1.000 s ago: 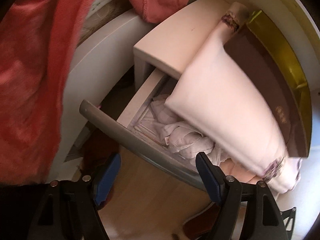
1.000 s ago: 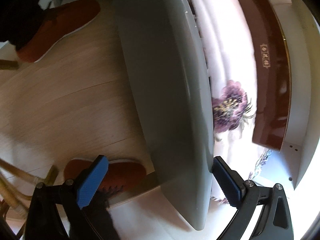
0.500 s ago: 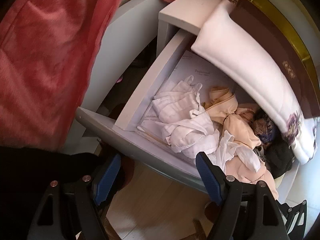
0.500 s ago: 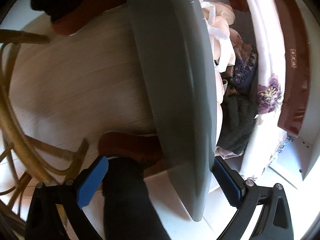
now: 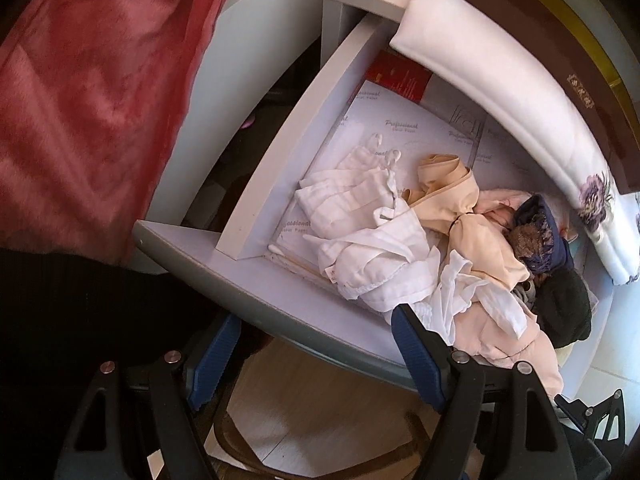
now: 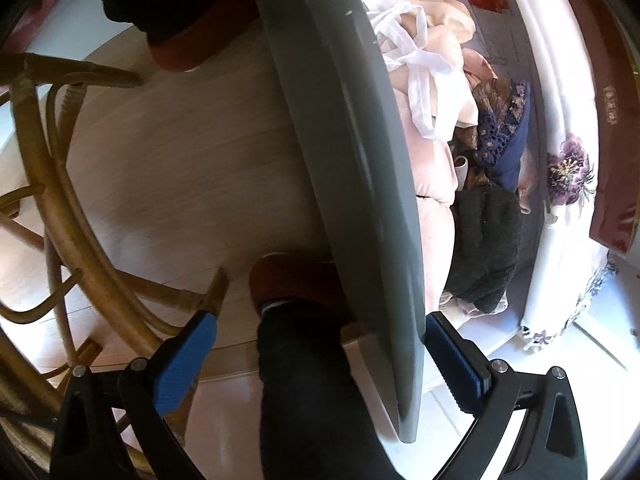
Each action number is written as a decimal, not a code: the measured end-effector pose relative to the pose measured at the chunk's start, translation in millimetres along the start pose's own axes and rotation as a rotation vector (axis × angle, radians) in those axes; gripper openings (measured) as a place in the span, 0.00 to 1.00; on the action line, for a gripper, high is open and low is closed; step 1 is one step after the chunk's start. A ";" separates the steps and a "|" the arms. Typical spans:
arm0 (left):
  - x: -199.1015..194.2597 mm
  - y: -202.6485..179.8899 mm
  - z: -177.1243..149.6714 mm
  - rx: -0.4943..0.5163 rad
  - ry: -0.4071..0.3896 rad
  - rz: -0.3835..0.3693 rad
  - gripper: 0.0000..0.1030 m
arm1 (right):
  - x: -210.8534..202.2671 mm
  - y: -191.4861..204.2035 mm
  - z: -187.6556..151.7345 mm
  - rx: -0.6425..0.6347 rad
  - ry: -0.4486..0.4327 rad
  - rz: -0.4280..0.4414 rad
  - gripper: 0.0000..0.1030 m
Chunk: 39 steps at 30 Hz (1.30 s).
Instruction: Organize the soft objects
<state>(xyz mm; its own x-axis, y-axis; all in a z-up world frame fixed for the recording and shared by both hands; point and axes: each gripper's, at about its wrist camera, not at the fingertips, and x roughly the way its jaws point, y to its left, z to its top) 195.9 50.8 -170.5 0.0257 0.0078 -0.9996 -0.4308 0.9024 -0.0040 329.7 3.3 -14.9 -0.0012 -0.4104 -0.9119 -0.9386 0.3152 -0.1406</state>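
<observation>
While my right gripper (image 6: 316,364) straddles the grey drawer front (image 6: 360,184) with fingers wide, my left gripper (image 5: 316,344) gapes empty; crumpled white garments (image 5: 360,232) lie just ahead inside the drawer (image 5: 256,200).

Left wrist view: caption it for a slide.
Open left gripper at the pulled-out drawer of tangled white garments.

Drawer (image 5: 256,184) pulled out, grey front panel (image 6: 360,184) toward the cameras. Paper liner (image 5: 424,136) covers its bottom; on it sit white garments (image 5: 360,232) at left, beige ones (image 5: 472,216) mid, navy lace piece (image 5: 540,232) and black knit (image 5: 564,304) at right.
</observation>
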 end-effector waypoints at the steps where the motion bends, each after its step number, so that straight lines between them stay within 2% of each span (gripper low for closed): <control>1: 11.5 -4.0 5.7 0.001 0.003 0.002 0.77 | -7.7 -2.5 3.7 -0.003 0.000 0.006 1.00; 8: 16.6 -25.6 20.3 0.015 0.020 0.013 0.77 | -53.3 -24.2 25.2 0.003 -0.005 0.032 1.00; 10: 14.4 -32.9 22.9 0.018 0.025 0.006 0.77 | -58.3 -13.3 23.3 0.016 -0.010 0.040 1.00; 14: 7.5 -49.0 26.8 0.035 0.018 -0.004 0.77 | -74.5 -31.5 34.8 0.050 -0.030 0.070 1.00; 16: 5.4 -56.5 28.1 0.044 0.013 -0.005 0.77 | -84.8 -26.1 29.5 0.053 -0.033 0.070 1.00; 18: 3.2 -63.2 31.3 0.050 0.012 -0.011 0.77 | -86.5 -23.7 35.3 0.052 -0.034 0.069 1.00; 19: 1.7 -66.3 31.1 0.052 0.010 -0.014 0.77 | -75.5 -36.6 36.0 0.054 -0.037 0.070 1.00; 21: 1.1 -70.6 30.0 0.059 0.008 -0.021 0.77 | -83.7 -36.6 43.8 0.053 -0.037 0.072 1.00; 25: -5.3 -81.6 22.9 0.086 0.000 -0.035 0.77 | -94.6 -41.5 31.3 0.072 -0.048 0.089 1.00; 28: -10.0 -92.9 20.5 0.110 -0.004 -0.043 0.77 | -109.4 -49.1 34.9 0.099 -0.061 0.113 1.00; 30: -11.1 -88.3 16.8 0.125 -0.013 -0.057 0.77 | -122.6 -58.4 34.6 0.129 -0.074 0.134 1.00; 31: -14.4 -89.2 16.3 0.133 -0.020 -0.062 0.77 | -122.9 -55.2 21.5 0.139 -0.079 0.137 1.00; 35: -26.9 -99.8 12.2 0.168 -0.060 -0.077 0.77 | -141.7 -60.7 29.8 0.144 -0.082 0.135 1.00; 39: -34.2 -104.1 11.4 0.223 -0.109 -0.089 0.77 | -145.2 -69.8 24.9 0.191 -0.104 0.174 1.00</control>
<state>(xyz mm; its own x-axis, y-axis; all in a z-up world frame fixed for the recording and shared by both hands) 250.2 -38.5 -135.6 0.1564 -0.0401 -0.9869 -0.2129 0.9743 -0.0733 404.0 62.3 117.8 -0.1126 -0.2491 -0.9619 -0.8451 0.5332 -0.0392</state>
